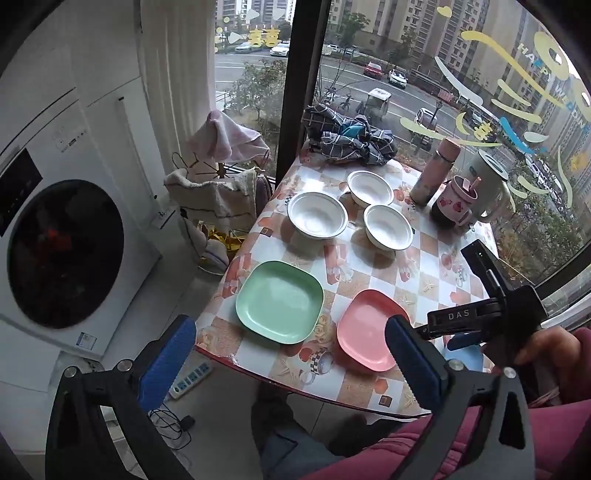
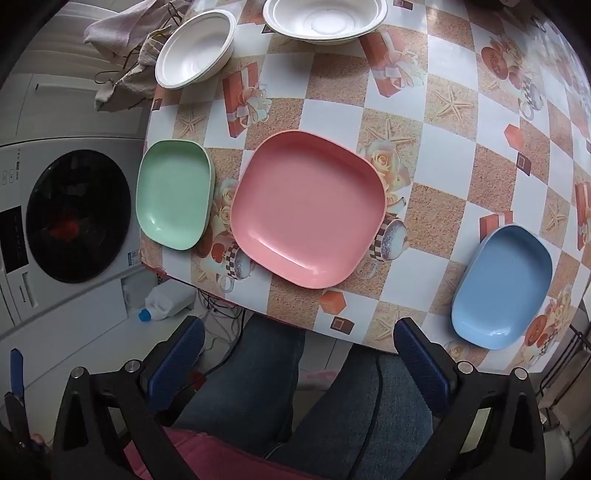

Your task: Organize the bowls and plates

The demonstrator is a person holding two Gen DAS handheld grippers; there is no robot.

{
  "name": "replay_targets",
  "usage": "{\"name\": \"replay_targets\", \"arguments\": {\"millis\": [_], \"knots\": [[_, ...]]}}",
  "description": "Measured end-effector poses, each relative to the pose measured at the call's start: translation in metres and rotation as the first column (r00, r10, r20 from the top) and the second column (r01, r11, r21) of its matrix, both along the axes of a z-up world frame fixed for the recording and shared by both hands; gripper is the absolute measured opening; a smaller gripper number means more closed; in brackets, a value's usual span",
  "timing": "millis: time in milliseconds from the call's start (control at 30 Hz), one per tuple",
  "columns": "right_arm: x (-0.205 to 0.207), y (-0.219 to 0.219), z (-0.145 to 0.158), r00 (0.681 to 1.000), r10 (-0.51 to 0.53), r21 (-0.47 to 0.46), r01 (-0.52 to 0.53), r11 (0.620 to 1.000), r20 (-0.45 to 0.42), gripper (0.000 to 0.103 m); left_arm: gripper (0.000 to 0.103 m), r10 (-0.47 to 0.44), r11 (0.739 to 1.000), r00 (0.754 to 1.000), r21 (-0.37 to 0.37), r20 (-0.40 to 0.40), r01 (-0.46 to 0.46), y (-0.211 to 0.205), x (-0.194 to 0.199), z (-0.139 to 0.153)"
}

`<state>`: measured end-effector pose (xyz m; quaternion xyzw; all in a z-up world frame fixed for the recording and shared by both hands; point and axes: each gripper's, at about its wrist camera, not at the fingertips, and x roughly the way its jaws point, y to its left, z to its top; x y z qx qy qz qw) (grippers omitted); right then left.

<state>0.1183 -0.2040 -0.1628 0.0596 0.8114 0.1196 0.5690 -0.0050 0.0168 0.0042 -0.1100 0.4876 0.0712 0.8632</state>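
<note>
On the checked tablecloth a green plate (image 1: 279,301) and a pink plate (image 1: 365,328) lie near the front edge, with three white bowls (image 1: 317,215) (image 1: 370,187) (image 1: 388,226) behind them. In the right wrist view the pink plate (image 2: 308,206) is in the centre, the green plate (image 2: 173,194) at its left, a blue plate (image 2: 502,286) at the right, and two white bowls (image 2: 197,48) (image 2: 325,18) beyond. My left gripper (image 1: 291,354) is open and empty before the table's front edge. My right gripper (image 2: 299,363) is open and empty, held over the front edge, and shows in the left wrist view (image 1: 487,299).
The table (image 1: 369,387) stands by a window. At its back are a dark checked cloth bundle (image 1: 347,136), a pink flask (image 1: 436,170), a cup (image 1: 458,201) and a kettle (image 1: 487,184). A washing machine (image 1: 62,254) stands at the left. A power strip (image 1: 192,376) and cables lie on the floor.
</note>
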Motion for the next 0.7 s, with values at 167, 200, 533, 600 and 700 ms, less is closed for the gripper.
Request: {"name": "replay_targets", "arguments": {"millis": [167, 200, 533, 600, 700], "knots": [[-0.0024, 0.0002, 0.0, 1.0, -0.005, 0.0, 0.005, 1.0, 0.006, 0.103, 0.103, 0.017, 1.0, 1.0, 0.017, 0.024, -0.018, -0.0012, -0.0059, 0.0035], [-0.0023, -0.0022, 0.0007, 1.0, -0.008, 0.005, 0.008, 1.0, 0.004, 0.103, 0.103, 0.016, 1.0, 1.0, 0.016, 0.024, -0.017, -0.0013, -0.0062, 0.0038], [-0.0035, -0.005, 0.0017, 1.0, -0.021, -0.037, 0.021, 0.999, 0.002, 0.103, 0.103, 0.01, 1.0, 1.0, -0.001, 0.028, -0.01, -0.0021, -0.0074, 0.0032], [-0.0035, -0.0055, 0.0026, 1.0, -0.018, -0.037, 0.019, 0.999, 0.015, 0.103, 0.103, 0.012, 1.0, 1.0, -0.015, 0.029, -0.011, -0.0006, -0.0067, 0.0021], [-0.0037, -0.0079, 0.0023, 1.0, -0.023, -0.028, 0.023, 0.999, 0.015, 0.103, 0.103, 0.011, 1.0, 1.0, -0.024, 0.027, -0.01, -0.0004, -0.0056, 0.002]]}}
